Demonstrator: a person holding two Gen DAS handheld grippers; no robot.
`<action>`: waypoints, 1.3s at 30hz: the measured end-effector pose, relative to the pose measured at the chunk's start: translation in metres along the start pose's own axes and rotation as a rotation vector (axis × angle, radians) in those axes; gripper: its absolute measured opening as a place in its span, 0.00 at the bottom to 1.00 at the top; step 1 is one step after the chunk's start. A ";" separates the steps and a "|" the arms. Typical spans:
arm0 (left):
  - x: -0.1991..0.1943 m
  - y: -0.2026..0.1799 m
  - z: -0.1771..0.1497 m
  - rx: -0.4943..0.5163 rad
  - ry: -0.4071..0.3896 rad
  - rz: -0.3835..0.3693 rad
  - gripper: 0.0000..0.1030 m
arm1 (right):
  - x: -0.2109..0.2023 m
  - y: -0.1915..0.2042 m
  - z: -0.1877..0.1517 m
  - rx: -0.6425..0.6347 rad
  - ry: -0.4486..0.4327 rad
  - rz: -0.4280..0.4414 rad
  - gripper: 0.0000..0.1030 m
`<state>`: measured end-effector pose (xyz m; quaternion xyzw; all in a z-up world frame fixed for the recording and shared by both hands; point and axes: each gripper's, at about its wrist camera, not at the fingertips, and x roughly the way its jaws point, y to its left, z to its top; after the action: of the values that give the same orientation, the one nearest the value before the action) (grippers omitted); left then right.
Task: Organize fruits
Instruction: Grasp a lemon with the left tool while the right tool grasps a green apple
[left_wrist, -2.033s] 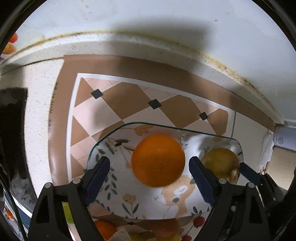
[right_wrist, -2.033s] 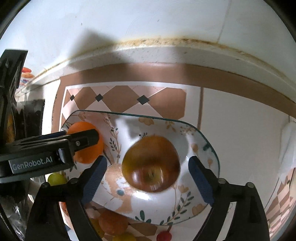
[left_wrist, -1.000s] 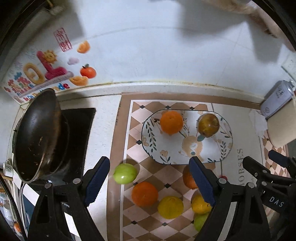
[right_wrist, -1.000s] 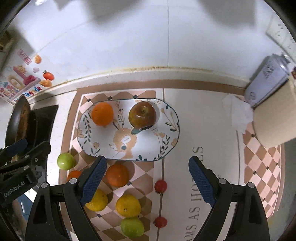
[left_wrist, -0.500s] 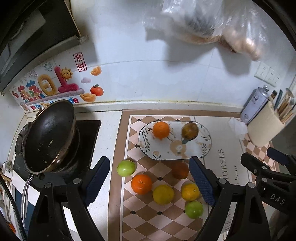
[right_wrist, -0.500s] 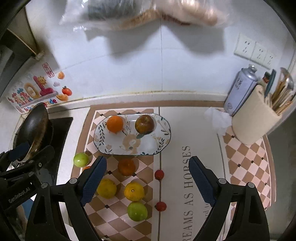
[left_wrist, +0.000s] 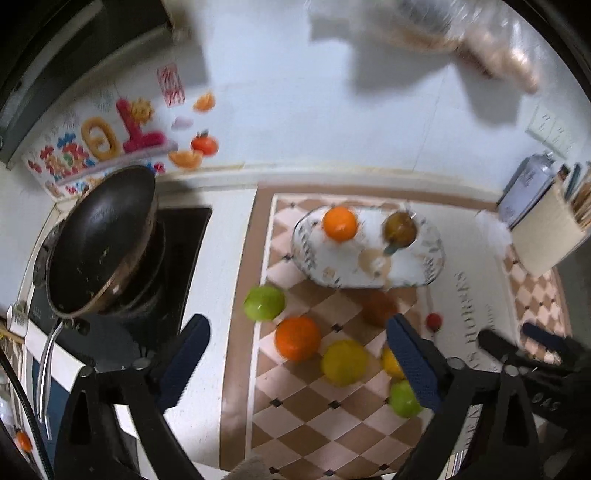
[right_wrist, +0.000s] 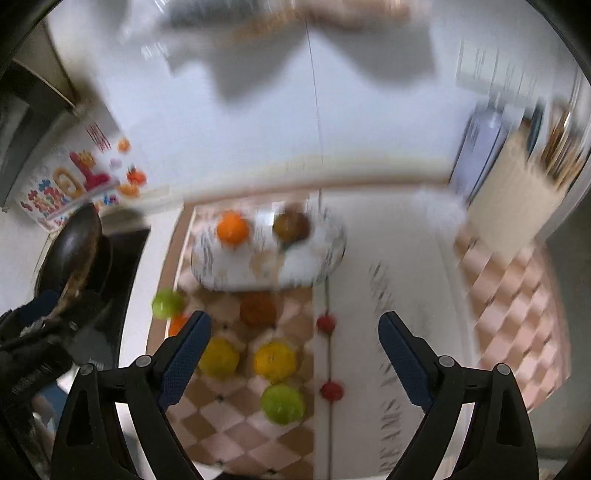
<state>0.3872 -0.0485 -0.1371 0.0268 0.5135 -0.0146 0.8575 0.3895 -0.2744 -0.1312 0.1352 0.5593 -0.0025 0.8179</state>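
Note:
A flowered oval plate (left_wrist: 306, 258) (right_wrist: 229, 273) on the checkered mat holds an orange (left_wrist: 340, 223) (right_wrist: 232, 229) and a brownish apple (left_wrist: 400, 228) (right_wrist: 291, 226). In front of it lie several loose fruits: a green one (left_wrist: 264, 302), an orange (left_wrist: 297, 338), a yellow one (left_wrist: 344, 362), a dark orange one (left_wrist: 378, 308) and a second green one (right_wrist: 282, 404). Two small red fruits (right_wrist: 325, 323) lie to their right. High above these, my left gripper (left_wrist: 295, 332) is opening its jaws with nothing between them. My right gripper (right_wrist: 293, 325) is open and empty too.
A dark wok (left_wrist: 99, 236) sits on the stove at left. At the right stand a spray can (left_wrist: 524, 188), a beige utensil holder (left_wrist: 550, 229) and a crumpled tissue (left_wrist: 491, 225). Plastic bags (left_wrist: 424, 26) hang on the wall above.
Both grippers have pulled up and back from the plate, leaving the orange and the apple on it. The views now take in the whole counter and are blurred by motion.

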 end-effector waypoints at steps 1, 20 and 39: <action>0.010 0.002 -0.003 0.001 0.027 0.021 0.96 | 0.022 -0.005 -0.007 0.015 0.060 0.013 0.91; 0.146 -0.053 -0.044 0.101 0.426 -0.082 0.96 | 0.162 -0.003 -0.090 -0.039 0.368 0.069 0.58; 0.152 -0.075 -0.057 0.189 0.373 -0.102 0.55 | 0.159 -0.029 -0.083 0.037 0.417 0.102 0.60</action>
<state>0.4047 -0.1199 -0.2999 0.0831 0.6605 -0.1010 0.7394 0.3687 -0.2606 -0.3110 0.1759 0.7087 0.0568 0.6809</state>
